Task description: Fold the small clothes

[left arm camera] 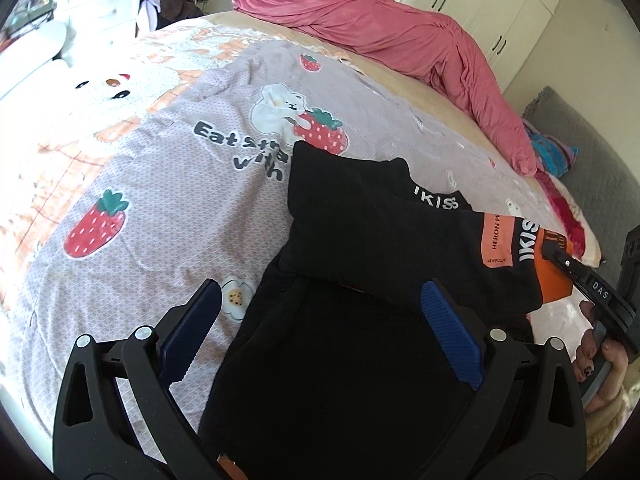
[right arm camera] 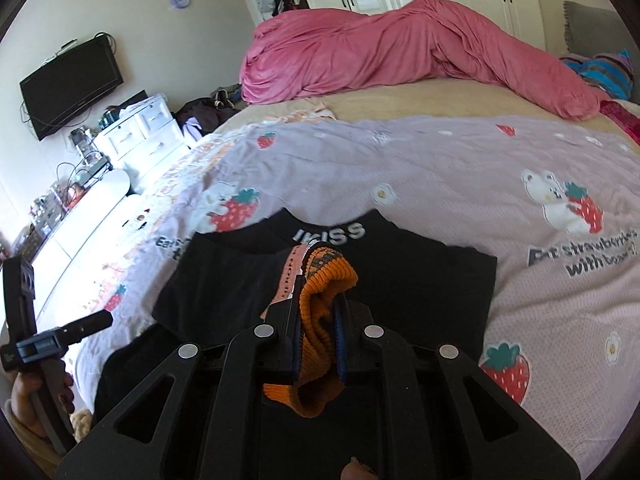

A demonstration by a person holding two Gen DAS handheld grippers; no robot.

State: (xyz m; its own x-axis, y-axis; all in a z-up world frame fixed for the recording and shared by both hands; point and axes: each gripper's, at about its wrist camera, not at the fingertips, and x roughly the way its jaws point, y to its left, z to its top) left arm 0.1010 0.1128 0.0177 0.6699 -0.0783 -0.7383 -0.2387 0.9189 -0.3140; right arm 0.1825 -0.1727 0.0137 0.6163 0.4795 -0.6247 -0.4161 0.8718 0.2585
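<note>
**Sleeve fold in progress: orange cuff pinched, left tool spread above the black garment**

The black garment (right arm camera: 400,280) is shown lying on the strawberry-print bedspread (right arm camera: 520,152), directly ahead of and beneath both tools, its lettered collar (right arm camera: 329,233) at the far end. The right tool (right arm camera: 318,320) is pressed together on the orange ribbed cuff (right arm camera: 326,280), which is bunched between the pads and held over the middle of the garment. The left tool (left arm camera: 320,328) is spread wide, nothing being held between its pads; it hangs over the near portion of the black cloth, with the folded-over panel (left arm camera: 360,216) just ahead of it.

Several risks may be judged from this arrangement. Only a thick, crumpled knit edge is gripped, so the cuff could slip from the pads if it is pulled sideways. Because the body of the garment is not pinned by the left tool, it could be dragged across the bedspread with the sleeve, and the fold already laid could be disturbed. If the cuff is released from above the cloth, an uneven, bunched landing is likely. The soft bed surface could also allow layers to be caught together when the left tool is closed.
</note>
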